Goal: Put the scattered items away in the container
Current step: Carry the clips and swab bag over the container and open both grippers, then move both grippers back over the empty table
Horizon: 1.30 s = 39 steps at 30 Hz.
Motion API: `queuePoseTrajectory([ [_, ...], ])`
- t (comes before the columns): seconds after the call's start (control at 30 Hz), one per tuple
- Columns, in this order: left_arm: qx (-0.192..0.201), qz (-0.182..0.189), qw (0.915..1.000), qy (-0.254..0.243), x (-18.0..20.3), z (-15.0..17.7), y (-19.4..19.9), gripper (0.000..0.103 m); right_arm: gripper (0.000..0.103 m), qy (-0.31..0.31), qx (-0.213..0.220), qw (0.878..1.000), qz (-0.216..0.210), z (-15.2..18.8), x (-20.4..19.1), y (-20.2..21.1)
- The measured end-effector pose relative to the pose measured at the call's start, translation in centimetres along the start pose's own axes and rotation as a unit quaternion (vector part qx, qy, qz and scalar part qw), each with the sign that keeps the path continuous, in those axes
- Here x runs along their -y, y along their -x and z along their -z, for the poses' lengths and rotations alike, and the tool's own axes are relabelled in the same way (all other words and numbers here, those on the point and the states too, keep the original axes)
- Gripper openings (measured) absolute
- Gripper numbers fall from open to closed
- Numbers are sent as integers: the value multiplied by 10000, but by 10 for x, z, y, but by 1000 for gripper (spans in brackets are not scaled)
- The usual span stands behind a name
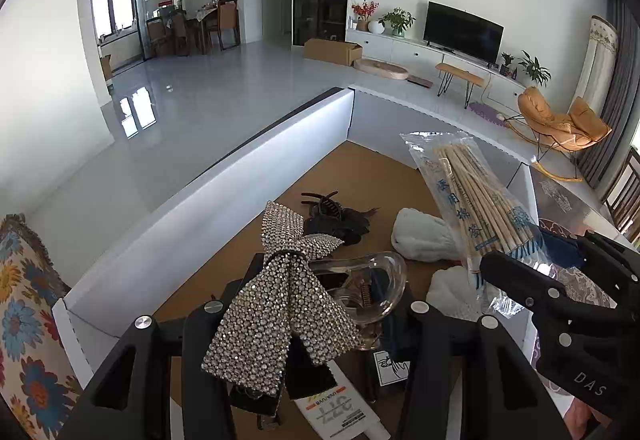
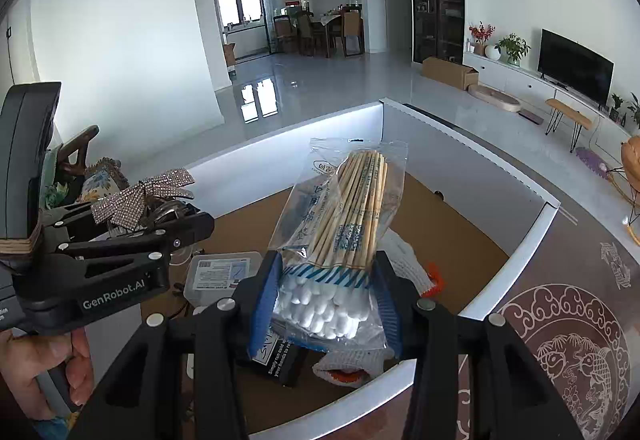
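The white-walled cardboard box (image 2: 508,264), brown inside, served as the container, and both tools hung over it. Inside it lay a white knit glove (image 1: 424,236), a dark claw clip (image 1: 332,216), a small plastic case (image 2: 220,272) and a boxed item with a printed label (image 1: 340,408).

The right gripper (image 2: 326,304) had its jaws clenched on a bag of cotton swabs (image 2: 344,224), pinched at the cotton-tip end, the sticks pointing out over the box floor. The left gripper (image 1: 296,324) held a rhinestone bow hair clip (image 1: 280,288) with a clear claw, above the box's near-left part; its jaws were clamped on the clip.

The risks, as I judged them: the slick bag could slide out under its own overhang, and the two grippers, close together, could knock each other on release. The bow could snag on a jaw when let go.
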State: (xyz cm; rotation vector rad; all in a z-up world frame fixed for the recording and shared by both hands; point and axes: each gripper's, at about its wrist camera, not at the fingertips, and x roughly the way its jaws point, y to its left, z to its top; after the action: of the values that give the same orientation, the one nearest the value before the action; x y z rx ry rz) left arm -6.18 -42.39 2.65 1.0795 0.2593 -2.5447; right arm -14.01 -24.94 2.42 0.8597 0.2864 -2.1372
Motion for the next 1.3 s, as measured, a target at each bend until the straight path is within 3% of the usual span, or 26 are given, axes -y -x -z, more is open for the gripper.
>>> queuePoseTrajectory([
  [0.13, -70, -36, 10000, -24, 4, -1, -7, 48, 46, 6, 26, 10000, -6, -3, -5, 2],
  [0.23, -306, -268, 9991, 108, -1, -2, -17, 52, 49, 29, 41, 10000, 12, -4, -7, -2],
  [0.27, -427, -346, 9983, 200, -4, -3, -22, 59, 50, 60, 41, 9999, 147, -6, -9, -5],
  [0.33, -544, -326, 9971, 410, -12, -3, -27, 97, 60, 40, -76, 9997, 216, -8, -6, -11],
  [0.37, -554, -309, 9968, 477, -14, -2, -28, 102, 60, -20, -139, 9998, 172, -8, -5, -15],
  [0.63, -646, -295, 9967, 402, -9, 0, -32, 103, 61, -650, -98, 9978, 54, 1, 15, -8],
  [0.9, -696, -324, 9958, 493, -13, -1, -34, 103, 61, -904, 77, 9959, 44, 19, 20, 30],
  [1.1, 56, 0, 9976, 692, -3, 7, 18, 103, 61, -1078, 493, 9922, 379, 58, 52, 89],
  [1.3, 508, 637, 9965, 208, 68, 33, 76, 103, 61, -1423, 352, 9816, 1224, 134, 113, 138],
])
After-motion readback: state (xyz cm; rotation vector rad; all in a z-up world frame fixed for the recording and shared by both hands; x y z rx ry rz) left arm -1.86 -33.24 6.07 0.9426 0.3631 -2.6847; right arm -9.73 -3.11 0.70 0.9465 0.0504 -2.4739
